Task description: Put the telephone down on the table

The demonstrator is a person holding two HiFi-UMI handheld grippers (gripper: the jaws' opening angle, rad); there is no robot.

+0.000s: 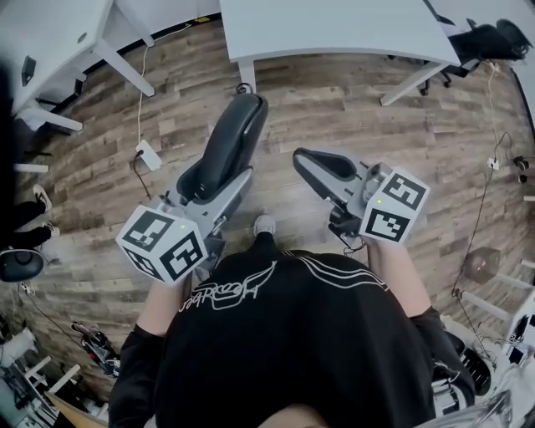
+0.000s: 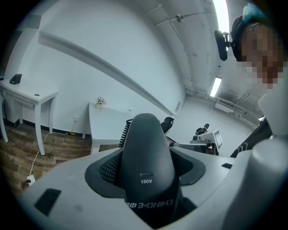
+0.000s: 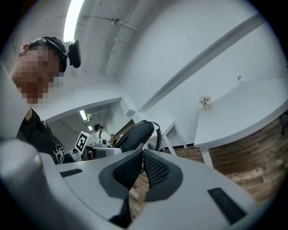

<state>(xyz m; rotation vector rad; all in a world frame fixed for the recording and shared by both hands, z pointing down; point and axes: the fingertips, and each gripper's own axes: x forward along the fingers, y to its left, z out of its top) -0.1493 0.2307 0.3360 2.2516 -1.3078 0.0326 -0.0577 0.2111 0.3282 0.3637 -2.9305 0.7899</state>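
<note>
The black telephone handset (image 1: 231, 140) is held up over the wooden floor, with my left gripper (image 1: 211, 177) shut on its lower half. In the left gripper view the handset (image 2: 144, 157) fills the space between the grey jaws, and its coiled cord (image 2: 124, 132) shows behind it. My right gripper (image 1: 316, 164) hangs to the right of the handset, apart from it; its pads (image 3: 150, 168) meet at the tip with nothing between them. From the right gripper view the handset (image 3: 135, 134) and left gripper appear at the left. A white table (image 1: 334, 25) stands ahead.
A second white table (image 1: 50, 42) stands at the upper left. A white power adapter (image 1: 149, 155) and its cable lie on the floor. A black office chair (image 1: 493, 38) is at the upper right. A person (image 2: 206, 129) stands far off.
</note>
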